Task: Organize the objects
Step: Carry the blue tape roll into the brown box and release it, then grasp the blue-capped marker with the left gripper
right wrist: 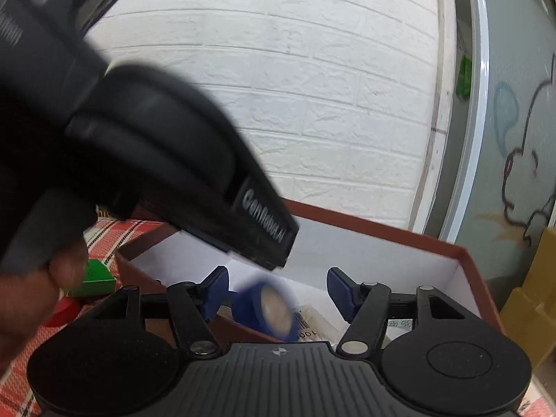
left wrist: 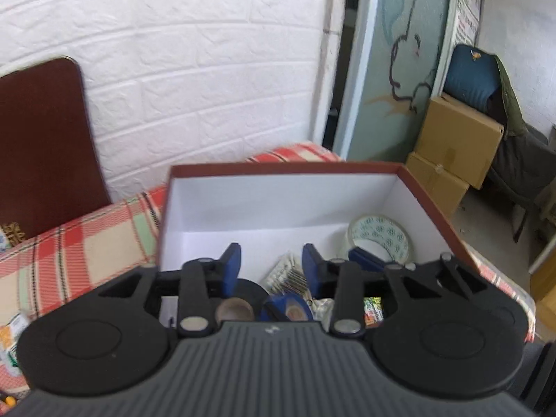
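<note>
Lying between the right hand-held gripper's [right wrist: 278,293] parted fingers: blue tape roll [right wrist: 267,309].

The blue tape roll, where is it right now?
In the right wrist view the blue tape roll is blurred between the right gripper's open fingers, over the near edge of the red box, not gripped.

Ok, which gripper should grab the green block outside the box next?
Left, probably. The green block sits left of the box, by the left hand; the left gripper is open and empty. The right gripper has a blue roll between its open fingers.
</note>
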Demonstrator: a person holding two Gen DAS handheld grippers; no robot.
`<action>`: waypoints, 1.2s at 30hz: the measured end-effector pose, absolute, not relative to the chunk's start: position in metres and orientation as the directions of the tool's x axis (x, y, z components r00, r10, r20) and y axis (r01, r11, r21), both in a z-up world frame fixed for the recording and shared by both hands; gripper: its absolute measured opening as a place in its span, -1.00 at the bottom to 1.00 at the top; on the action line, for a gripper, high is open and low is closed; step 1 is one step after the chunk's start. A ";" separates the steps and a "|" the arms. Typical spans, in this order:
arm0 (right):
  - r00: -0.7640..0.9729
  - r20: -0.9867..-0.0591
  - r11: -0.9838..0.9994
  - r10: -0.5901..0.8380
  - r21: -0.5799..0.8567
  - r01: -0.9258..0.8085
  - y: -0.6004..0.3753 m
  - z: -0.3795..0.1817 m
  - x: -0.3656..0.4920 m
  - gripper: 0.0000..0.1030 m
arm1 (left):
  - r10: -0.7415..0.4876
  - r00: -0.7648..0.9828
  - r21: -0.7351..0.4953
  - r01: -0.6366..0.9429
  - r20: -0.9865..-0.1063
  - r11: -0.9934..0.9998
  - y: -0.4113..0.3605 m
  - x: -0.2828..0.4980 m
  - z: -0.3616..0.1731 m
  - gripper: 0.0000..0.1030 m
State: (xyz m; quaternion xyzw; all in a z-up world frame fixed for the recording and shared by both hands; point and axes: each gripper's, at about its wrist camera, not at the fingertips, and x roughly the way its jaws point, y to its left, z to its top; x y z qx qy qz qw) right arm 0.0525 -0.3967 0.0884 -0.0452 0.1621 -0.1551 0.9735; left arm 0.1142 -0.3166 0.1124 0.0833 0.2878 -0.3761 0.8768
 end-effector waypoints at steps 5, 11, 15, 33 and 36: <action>0.902 -0.279 0.942 -0.331 -0.151 0.299 -0.379 0.100 0.043 0.21 | -0.599 0.593 -0.076 0.674 -0.538 0.735 -0.285 0.108 0.126 -0.21; 0.935 -0.232 0.962 -0.270 -0.111 0.251 -0.349 0.114 0.020 0.21 | -0.547 0.652 -0.088 0.597 -0.525 0.797 -0.205 0.102 0.118 -0.20; 0.944 -0.270 0.981 -0.189 -0.091 0.171 -0.318 0.102 0.018 0.22 | -0.447 0.691 -0.091 0.487 -0.568 0.869 -0.139 0.104 0.089 -0.20; 0.861 -0.494 0.970 0.123 -0.122 -0.208 -0.160 0.046 0.101 0.16 | -0.217 0.770 -0.261 0.067 -0.600 0.963 0.078 0.122 -0.004 -0.24; 0.858 -0.504 0.961 0.101 -0.174 -0.216 -0.147 0.041 0.139 0.14 | -0.213 0.762 -0.261 0.060 -0.612 0.963 0.076 0.124 -0.003 -0.24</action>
